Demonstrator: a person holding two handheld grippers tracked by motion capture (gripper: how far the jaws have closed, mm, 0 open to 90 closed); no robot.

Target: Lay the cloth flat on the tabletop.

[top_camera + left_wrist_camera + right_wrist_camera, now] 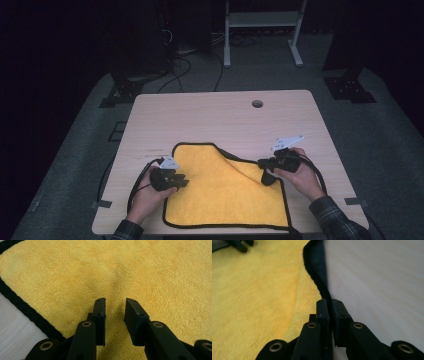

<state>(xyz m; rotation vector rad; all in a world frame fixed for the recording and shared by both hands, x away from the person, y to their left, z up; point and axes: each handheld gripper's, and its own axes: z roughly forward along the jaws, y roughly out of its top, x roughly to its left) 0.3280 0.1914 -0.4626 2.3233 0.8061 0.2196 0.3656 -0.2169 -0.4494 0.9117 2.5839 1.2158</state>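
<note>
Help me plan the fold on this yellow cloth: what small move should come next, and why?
Probably lift the right claw and carry the black-trimmed edge it pinches across the yellow cloth toward the left claw. That corner is already raised and curled over in the high view, while the left claw, jaws apart, presses the cloth flat against the table as an anchor.

The right gripper (329,305) rises from the bottom centre of the frame, its two black jaws pressed together on the black-bound edge of a fuzzy yellow cloth (254,302). The cloth spreads over the left half, a folded layer running down the middle. A pale wooden tabletop (382,285) covers the right half. The other black gripper (240,244) sits in the upper left corner.
</note>
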